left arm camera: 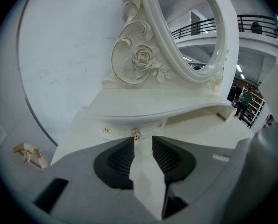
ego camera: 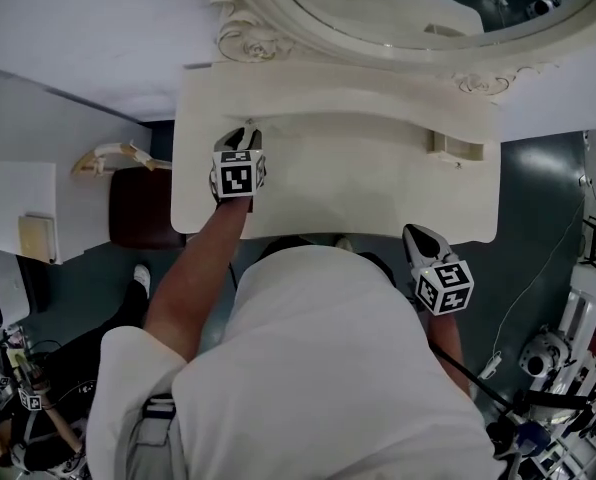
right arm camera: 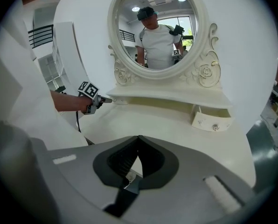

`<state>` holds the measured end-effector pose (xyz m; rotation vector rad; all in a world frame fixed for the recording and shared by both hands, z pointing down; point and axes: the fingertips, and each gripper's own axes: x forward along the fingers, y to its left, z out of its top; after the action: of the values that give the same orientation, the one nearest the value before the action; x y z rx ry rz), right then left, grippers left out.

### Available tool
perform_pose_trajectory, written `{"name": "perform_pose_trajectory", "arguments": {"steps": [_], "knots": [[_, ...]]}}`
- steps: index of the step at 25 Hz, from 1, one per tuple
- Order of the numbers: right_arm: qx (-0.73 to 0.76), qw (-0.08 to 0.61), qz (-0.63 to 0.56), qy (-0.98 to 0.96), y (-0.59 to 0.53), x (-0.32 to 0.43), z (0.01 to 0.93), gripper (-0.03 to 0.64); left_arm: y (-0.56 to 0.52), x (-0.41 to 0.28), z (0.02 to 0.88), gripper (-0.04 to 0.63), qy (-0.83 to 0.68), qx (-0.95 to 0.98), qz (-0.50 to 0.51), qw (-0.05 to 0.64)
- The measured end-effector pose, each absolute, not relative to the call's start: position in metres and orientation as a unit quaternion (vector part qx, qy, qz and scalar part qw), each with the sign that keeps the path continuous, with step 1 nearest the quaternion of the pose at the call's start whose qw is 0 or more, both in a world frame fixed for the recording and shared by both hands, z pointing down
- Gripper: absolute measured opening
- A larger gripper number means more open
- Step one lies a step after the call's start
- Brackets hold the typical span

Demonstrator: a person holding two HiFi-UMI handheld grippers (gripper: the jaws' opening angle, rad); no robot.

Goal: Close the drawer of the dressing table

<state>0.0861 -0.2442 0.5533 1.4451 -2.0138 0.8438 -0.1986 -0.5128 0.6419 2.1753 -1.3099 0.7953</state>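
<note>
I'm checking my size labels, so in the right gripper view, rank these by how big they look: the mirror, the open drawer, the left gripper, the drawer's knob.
Largest: mirror.
Next: open drawer and left gripper, which look about alike, so I won't rank them.
Smallest: drawer's knob.

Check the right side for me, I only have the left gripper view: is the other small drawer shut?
Observer: No. The right drawer stands pulled out from under the shelf.
Operator: Where is the right gripper?
Observer: The right gripper hovers near the front edge of the dressing table, apart from that drawer.
Operator: Is it holding anything?
Observer: No. Its jaws are together, with nothing between them.
</note>
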Motion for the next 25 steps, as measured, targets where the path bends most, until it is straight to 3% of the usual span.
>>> {"name": "perform_pose_trajectory", "arguments": {"steps": [4,12,25], "knots": [[0.513,0.258,0.302,-0.761,-0.242,0.097,0.552,0.000,-0.492,-0.194,0.627,0.105,-0.493,0.789,0.277,0.241],[0.475,0.258,0.278,-0.794,-0.240,0.119,0.548,0.000,-0.422,-0.166,0.589,0.004,-0.485,0.798,0.260,0.246],[0.407,0.264,0.249,-0.838,-0.205,0.120,0.556,0.000,-0.272,-0.061,0.544,0.003,-0.334,0.874,0.259,0.239]]}}
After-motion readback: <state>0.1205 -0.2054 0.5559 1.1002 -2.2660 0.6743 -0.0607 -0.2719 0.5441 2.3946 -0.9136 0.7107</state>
